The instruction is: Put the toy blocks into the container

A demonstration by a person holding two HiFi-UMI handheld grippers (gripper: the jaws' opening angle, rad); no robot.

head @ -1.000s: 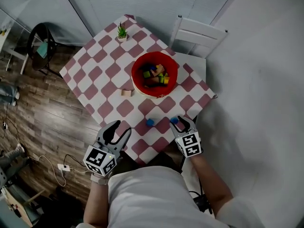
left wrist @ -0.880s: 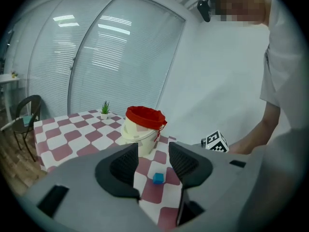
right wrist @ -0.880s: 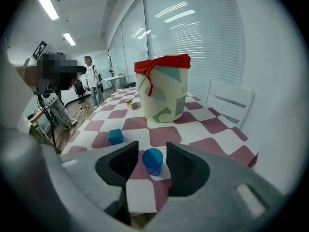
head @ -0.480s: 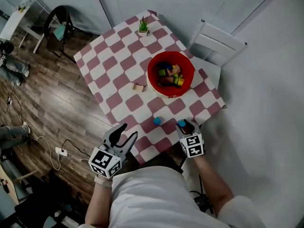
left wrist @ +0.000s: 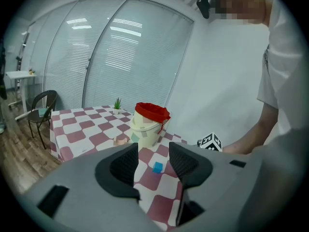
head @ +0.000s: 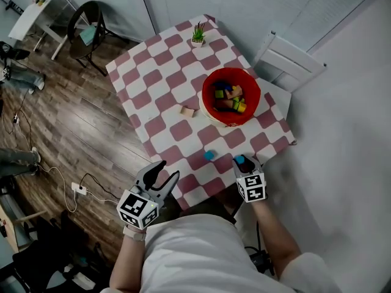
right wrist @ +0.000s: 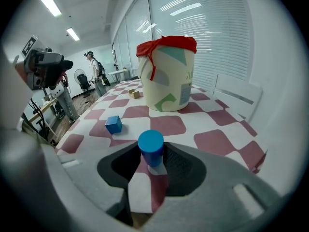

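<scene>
A cream container with a red rim (head: 231, 96) stands on the checked table (head: 159, 78) and holds several coloured blocks. My right gripper (head: 244, 162) is at the near table edge, shut on an upright blue cylinder (right wrist: 151, 146) that stands on the cloth. To the left of it, a blue cube (head: 209, 155) lies loose on the table. A small wooden block (head: 187, 110) rests left of the container. My left gripper (head: 165, 174) hangs open and holds nothing, off the table's near-left edge. The blue cube (left wrist: 157, 167) shows between its jaws, far ahead.
A small potted plant (head: 197, 35) sits at the table's far corner. A white chair (head: 287, 63) stands behind the container and a black chair (head: 85, 23) on the wooden floor at far left. A cable and socket strip (head: 79, 188) lie on the floor.
The right gripper's jaws have drawn in onto the blue cylinder. The head view has shifted, so the table sits further right and up. The left gripper stays open.
</scene>
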